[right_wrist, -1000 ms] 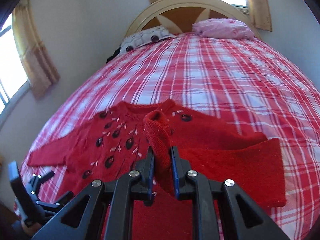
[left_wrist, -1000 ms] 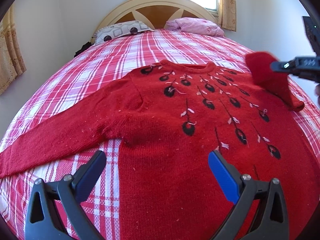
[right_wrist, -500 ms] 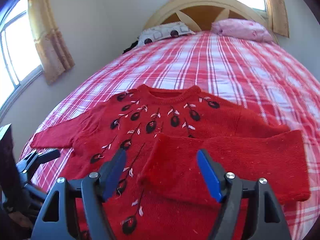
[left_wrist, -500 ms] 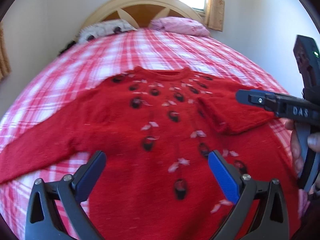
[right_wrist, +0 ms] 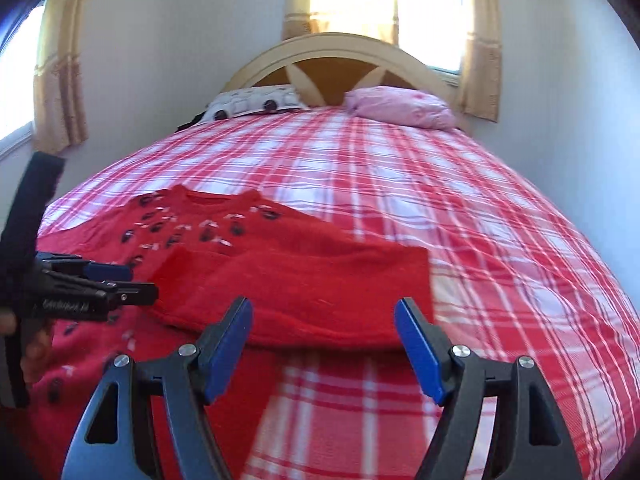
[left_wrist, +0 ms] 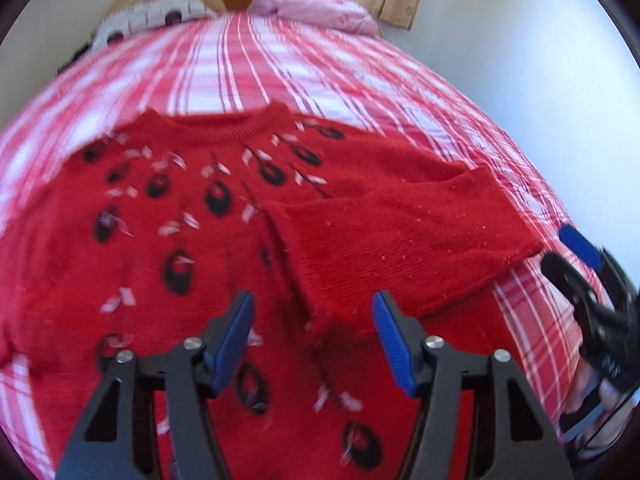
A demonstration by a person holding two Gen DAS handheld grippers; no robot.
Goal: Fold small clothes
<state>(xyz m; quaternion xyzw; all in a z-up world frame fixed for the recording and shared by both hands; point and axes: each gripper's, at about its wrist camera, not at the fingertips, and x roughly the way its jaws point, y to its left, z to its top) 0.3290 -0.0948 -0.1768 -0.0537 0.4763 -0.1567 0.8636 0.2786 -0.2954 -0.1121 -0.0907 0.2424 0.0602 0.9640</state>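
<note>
A red knit sweater [left_wrist: 160,240] with black and white ovals lies flat, front up, on the checked bed. Its right sleeve [left_wrist: 400,232] lies folded across the chest, cuff toward the middle. My left gripper [left_wrist: 314,320] hovers over that cuff end with its jaws closing; the cuff edge shows between the blue pads, which do not press on it. My right gripper [right_wrist: 324,340] stands open and holds nothing, back from the folded sleeve [right_wrist: 312,280] near the sweater's [right_wrist: 200,236] right edge. Each gripper shows at the border of the other's view.
The red and white checked bedspread [right_wrist: 440,184] stretches far beyond the sweater. A pink pillow [right_wrist: 400,106] and a white patterned pillow [right_wrist: 256,100] lie against the cream headboard [right_wrist: 332,52]. Walls and curtained windows stand close on both sides.
My right gripper let go of the sleeve cuff, which now lies folded across the chest, and drew back to the right. My left gripper moved right toward the cuff and its jaws narrowed.
</note>
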